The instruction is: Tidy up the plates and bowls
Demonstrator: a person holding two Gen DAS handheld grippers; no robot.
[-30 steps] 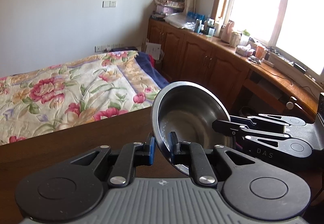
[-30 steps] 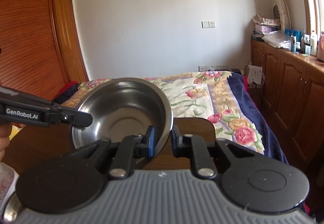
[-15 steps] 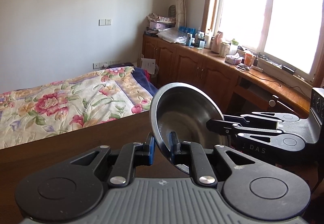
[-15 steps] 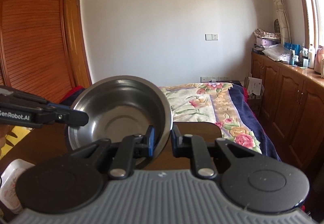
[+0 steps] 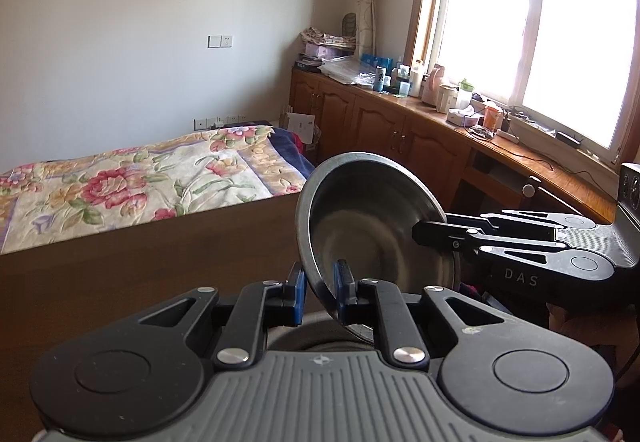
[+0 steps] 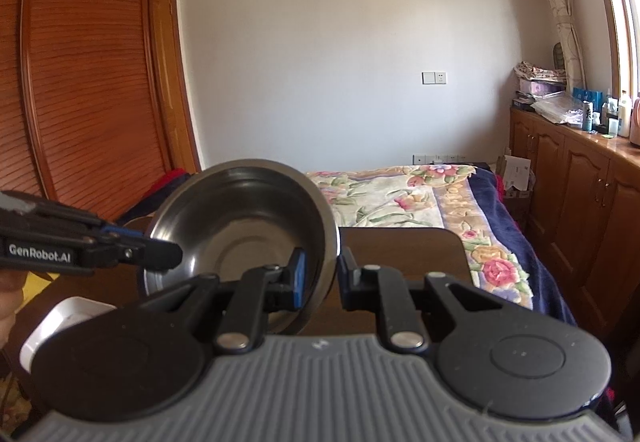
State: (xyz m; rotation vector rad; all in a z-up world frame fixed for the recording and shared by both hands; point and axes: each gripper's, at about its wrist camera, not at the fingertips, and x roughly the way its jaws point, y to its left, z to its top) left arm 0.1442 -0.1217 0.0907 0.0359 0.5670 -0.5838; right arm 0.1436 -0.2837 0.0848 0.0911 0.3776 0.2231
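Since a second ago I've lifted the bowl (image 5: 372, 226) higher: more wall and window (image 5: 532, 22) fill my left view now, and the table (image 5: 140, 262) sits lower in both views. The grip itself hasn't changed. My left gripper (image 5: 320, 288) is closed on the bowl's near rim, and my right gripper (image 6: 322, 274) is clamped on the rim at the opposite side, so the bowl hangs in the air between the two, above the dark wooden table.

The steel bowl is tipped up on edge. In the left view its hollow opens toward the right gripper; in the right view its hollow faces my camera and to the left. It's round, so I can't give it a long axis.

I can read "DAS" on the right gripper's body in the left view, and "GenRobot.AI" on the left gripper's side in the right view. A white dish (image 6: 52, 322) lies low at the left edge of the right view.
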